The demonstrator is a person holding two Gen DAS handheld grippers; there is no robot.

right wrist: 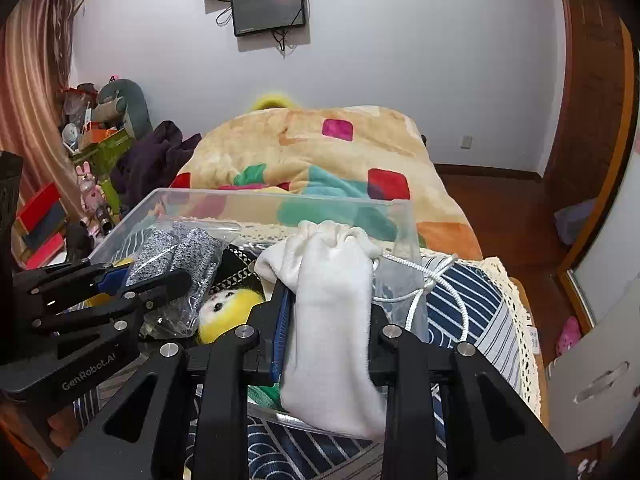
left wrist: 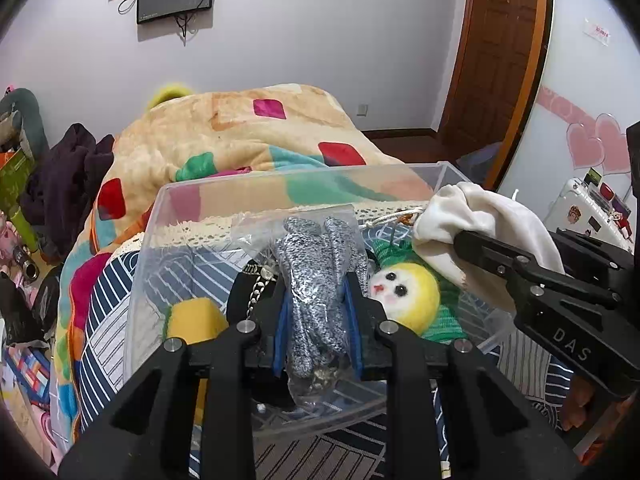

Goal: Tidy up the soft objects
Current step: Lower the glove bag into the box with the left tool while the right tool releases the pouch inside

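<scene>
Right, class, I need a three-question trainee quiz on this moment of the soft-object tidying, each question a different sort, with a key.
1. True or false: the left gripper is shut on the bagged grey gloves.
2. Multiple choice: what is the right gripper shut on? A) a yellow sponge B) the white drawstring pouch C) a purple jacket
3. Fill in: the yellow-hooded doll lies inside the clear plastic ____.

Key: 1 true; 2 B; 3 bin.
</scene>
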